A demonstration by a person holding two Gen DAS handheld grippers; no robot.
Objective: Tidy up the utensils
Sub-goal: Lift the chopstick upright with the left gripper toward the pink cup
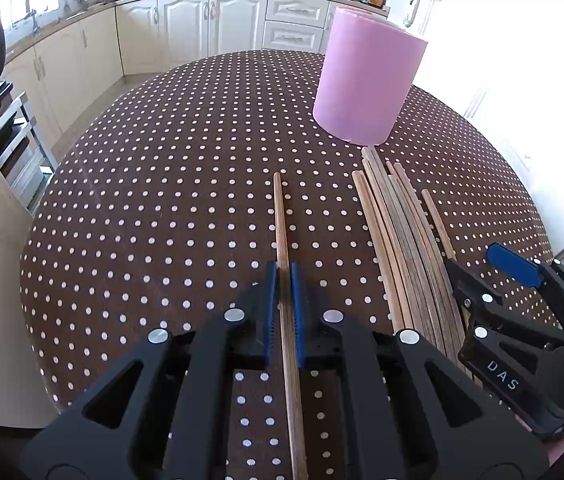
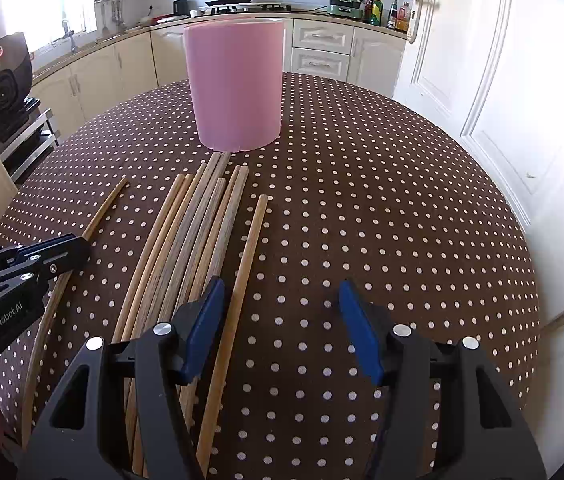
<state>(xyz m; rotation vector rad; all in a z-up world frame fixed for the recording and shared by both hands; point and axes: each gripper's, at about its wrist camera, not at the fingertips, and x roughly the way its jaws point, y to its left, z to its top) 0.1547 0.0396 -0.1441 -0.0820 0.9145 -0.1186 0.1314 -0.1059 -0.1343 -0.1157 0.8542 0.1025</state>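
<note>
Behind table [image 2: 361, 200], only right view shows door [image 2: 481, 80]

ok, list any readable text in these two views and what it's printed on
"DAS" on the black body of the right tongs, seen from the left wrist view; it may be cut off.
"GenRobot.AI" on the black body of the left tongs, seen from the right wrist view.
Labels on the bottles on the counter: too small to read.
Marking on the black appliance: unreadable.

Two grippers, angled downward, side by side
The left gripper [image 1: 283, 280] has its blue pads clamped tight on a single chopstick [image 1: 282, 220]; the right gripper [image 2: 282, 308] stands with its jaws spread apart, nothing pressed between them
</note>
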